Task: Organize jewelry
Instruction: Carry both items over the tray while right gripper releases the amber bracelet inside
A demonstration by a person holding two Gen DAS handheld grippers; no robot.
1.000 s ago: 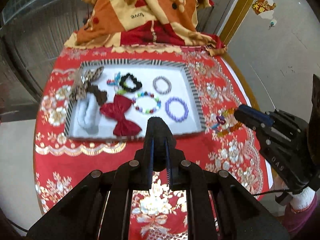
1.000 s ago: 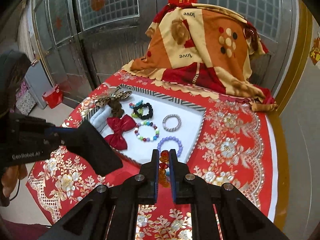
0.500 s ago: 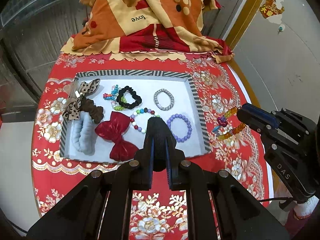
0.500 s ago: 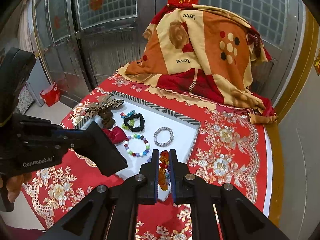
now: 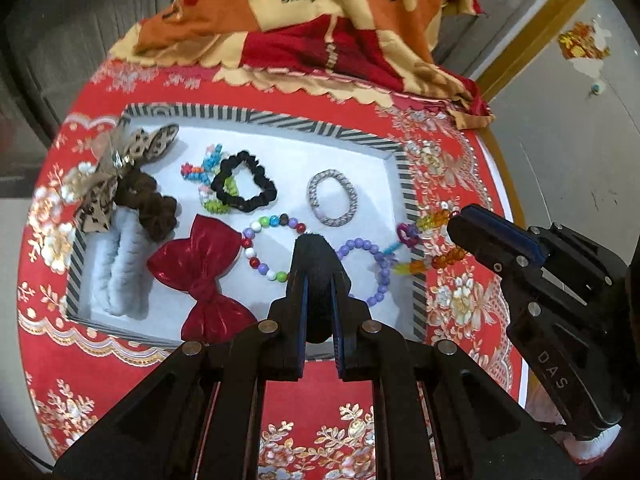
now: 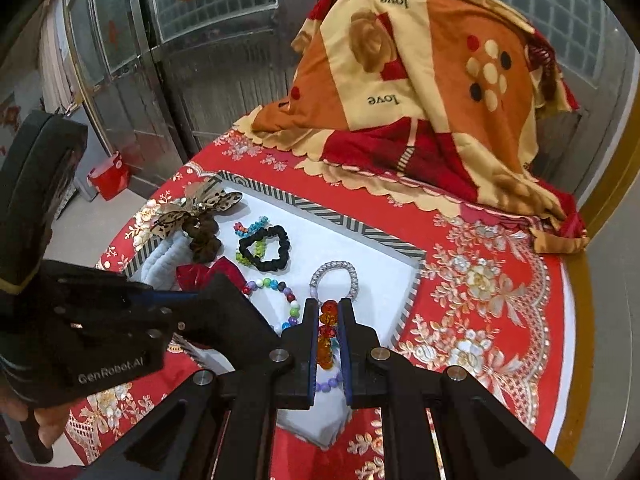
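Observation:
A white tray with a striped rim (image 5: 320,126) (image 6: 332,210) lies on the red tablecloth. It holds a red bow (image 5: 200,276), a black scrunchie (image 5: 244,186), a silver bracelet (image 5: 332,198) (image 6: 334,276), a multicolour bead bracelet (image 5: 268,246), a purple bead bracelet (image 5: 370,272) and other hair pieces. My right gripper (image 6: 328,320) (image 5: 460,226) is shut on an orange bead bracelet (image 6: 326,336) (image 5: 434,240), which hangs over the tray's right rim. My left gripper (image 5: 318,280) is shut on a black fuzzy item (image 5: 314,264) above the tray's near side.
A folded orange, cream and red blanket (image 5: 320,20) (image 6: 420,92) is piled at the table's far side. Metal doors (image 6: 180,60) stand behind the table. The round table's edge (image 6: 576,320) runs close on the right.
Both grippers have moved forward toward the tray. The orange bracelet in my right gripper went from beside the tray to over its right rim.

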